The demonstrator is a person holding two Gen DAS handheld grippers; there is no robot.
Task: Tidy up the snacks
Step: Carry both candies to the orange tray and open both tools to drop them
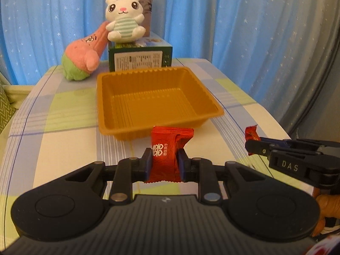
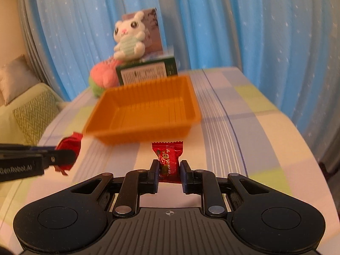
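Just short of the near wall of the empty orange ribbed plastic tray (image 1: 158, 97), both grippers hold a snack above the checked pastel tablecloth (image 1: 63, 114). The left gripper (image 1: 164, 162) is clamped on a flat red foil snack packet (image 1: 170, 150), held upright with its blue pads pressing each side. The right gripper (image 2: 170, 170) is clamped on a smaller red crimped-end wrapped candy (image 2: 169, 157), gripped low so most of it stands proud of the fingertips.

The step in hand looks like carrying both snacks over the tray's rim and dropping them in. To do it well, each gripper should rise enough to clear the near wall, travel forward until the packet is over the tray floor, and only then part its fingers; letting go early would land the snack on the cloth. The two should stay apart sideways so they do not knock together, and neither should push the light tray.

Readable writing: the right gripper's finger shows "DAS" in the left view, and the left gripper's side reads "GenRobot.AI" in the right view. The packet carries white Chinese characters, a doubled decorative sign. The dark green cardboard box (image 1: 140, 58) beyond the tray has a white label too small to read.
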